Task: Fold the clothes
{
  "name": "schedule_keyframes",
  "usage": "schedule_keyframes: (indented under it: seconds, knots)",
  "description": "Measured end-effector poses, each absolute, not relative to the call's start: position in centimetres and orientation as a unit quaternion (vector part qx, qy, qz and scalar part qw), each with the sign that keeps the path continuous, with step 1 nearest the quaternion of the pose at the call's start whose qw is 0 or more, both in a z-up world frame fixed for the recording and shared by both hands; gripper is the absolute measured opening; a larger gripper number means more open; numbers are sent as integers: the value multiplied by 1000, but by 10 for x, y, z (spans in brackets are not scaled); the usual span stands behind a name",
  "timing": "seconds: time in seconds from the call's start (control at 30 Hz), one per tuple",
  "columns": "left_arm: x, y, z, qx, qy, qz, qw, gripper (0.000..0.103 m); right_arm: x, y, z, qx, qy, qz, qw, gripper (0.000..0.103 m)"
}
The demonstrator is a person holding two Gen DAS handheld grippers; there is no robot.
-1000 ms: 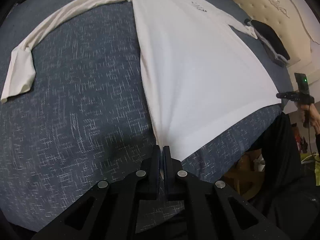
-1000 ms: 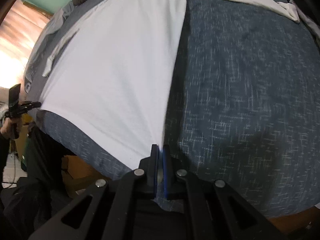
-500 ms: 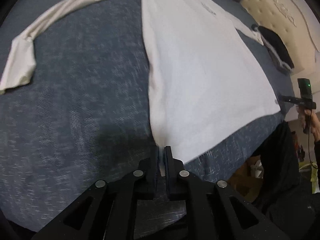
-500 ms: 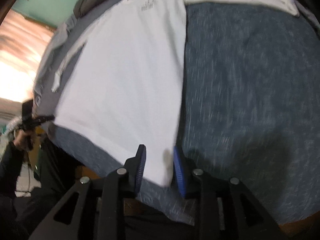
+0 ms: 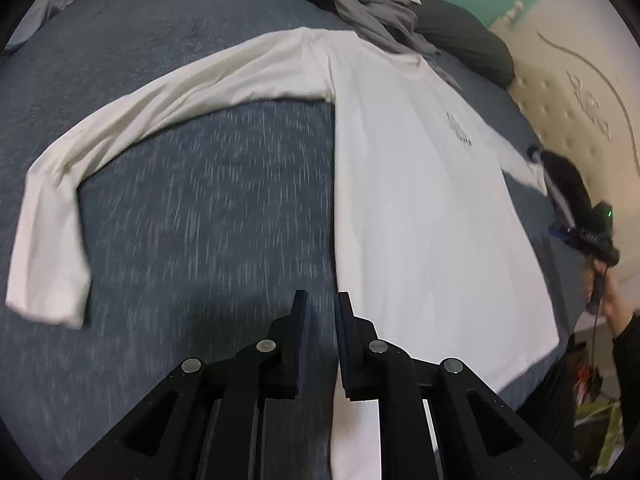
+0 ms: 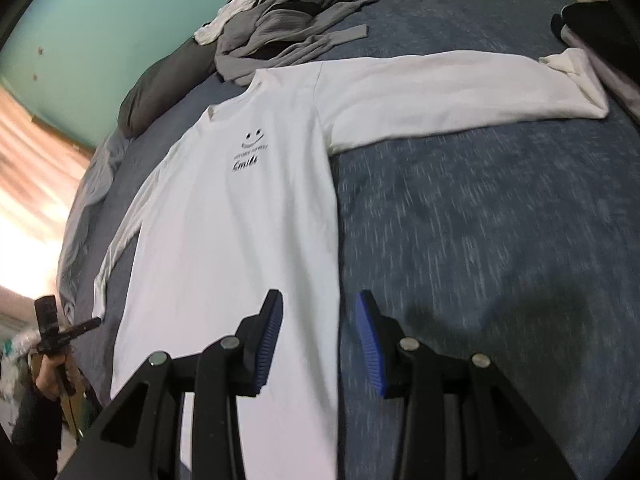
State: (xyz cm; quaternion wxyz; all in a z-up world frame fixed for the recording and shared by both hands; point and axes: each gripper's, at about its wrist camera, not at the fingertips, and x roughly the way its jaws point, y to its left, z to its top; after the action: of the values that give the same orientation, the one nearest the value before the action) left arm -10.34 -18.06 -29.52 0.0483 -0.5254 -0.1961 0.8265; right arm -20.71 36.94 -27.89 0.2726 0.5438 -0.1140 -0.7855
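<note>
A white long-sleeved shirt (image 5: 420,200) with a small smile print (image 6: 250,148) lies flat, front up, on the blue bed cover (image 5: 200,220), both sleeves spread out sideways. My left gripper (image 5: 322,300) hovers over the shirt's left side edge. Its jaws are opening, a narrow gap between them, and no cloth is pinched. My right gripper (image 6: 319,294) hovers over the shirt's right side edge, its jaws opening wider, and its blue pads (image 6: 270,332) touch nothing. Each wrist view also shows the other gripper in a hand at the bed's near edge.
Crumpled grey clothes (image 6: 288,28) and a dark pillow (image 5: 460,40) lie beyond the collar. A black garment (image 5: 568,176) rests by the cream padded headboard (image 5: 580,100). Bare bed cover (image 6: 480,220) lies beside the shirt's body, under each sleeve.
Both grippers were shut on the shirt's bottom corners. They have let go, opened, and moved forward over the shirt towards the collar. The shirt now lies loose.
</note>
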Motion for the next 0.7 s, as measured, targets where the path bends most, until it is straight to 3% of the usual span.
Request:
schedule_keyframes:
  seconds: [0.37, 0.7]
  knots:
    - [-196, -186, -321, -509, -242, 825, 45, 18, -270, 377, -301, 543, -174, -784, 245, 38]
    - [-210, -168, -336, -525, -219, 821, 48, 18, -305, 338, -323, 551, -169, -774, 260, 36]
